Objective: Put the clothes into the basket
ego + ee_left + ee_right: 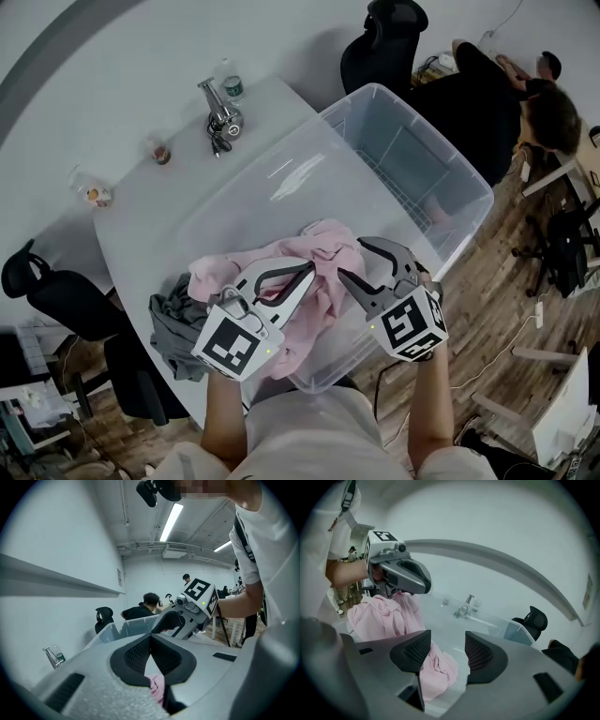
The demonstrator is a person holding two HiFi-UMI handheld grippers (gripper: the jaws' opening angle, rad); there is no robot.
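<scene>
On the white desk (187,202): large clear plastic bin (441,169), long side running away from the camera. Crumpled pink garment (314,246) is draped over the bin's near rim, heaped on top and hanging down the wall. Left gripper (306,274): jaws together, and its own view shows the pad tips meeting with a fold of pink fabric caught low between them. Right gripper (364,265): jaws partway apart, pads pressing on nothing. Through the gap its view shows desk and bin wall, with pink cloth hanging below and behind the left pad. Both grippers sit side by side over the near rim, tips pointing into the pink heap. Crumpled grey garment (176,328) lies on the desk just left of the bin, outside it, up against the pink one. Far end of the desk: chrome tap-shaped fitting (221,117), small bottle with a green label (232,86), small brown-topped jar (161,151). Black office chair (66,295) stands at the desk's left, and a seated person in black (497,94) is beyond the bin.
</scene>
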